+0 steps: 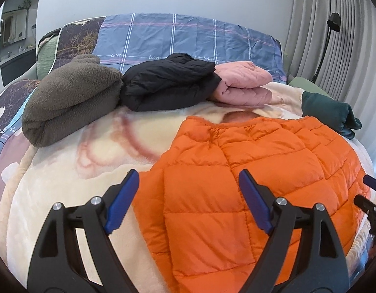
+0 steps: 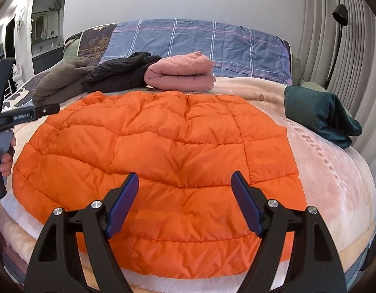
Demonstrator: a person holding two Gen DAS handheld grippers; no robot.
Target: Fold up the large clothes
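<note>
Both tongs hang released over the bed: the left gripper [image 1: 188, 202] gapes wide, gripping nothing, and the right gripper [image 2: 185, 202] likewise, pads clear of fabric. The puffy orange quilted jacket [image 2: 158, 146] lies spread flat on the cream fleece blanket [image 1: 66, 175], directly beneath and ahead of both; its near hem is hidden behind the black arms.

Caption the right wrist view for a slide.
Open right claw above orange puffer jacket on the bed.
</note>
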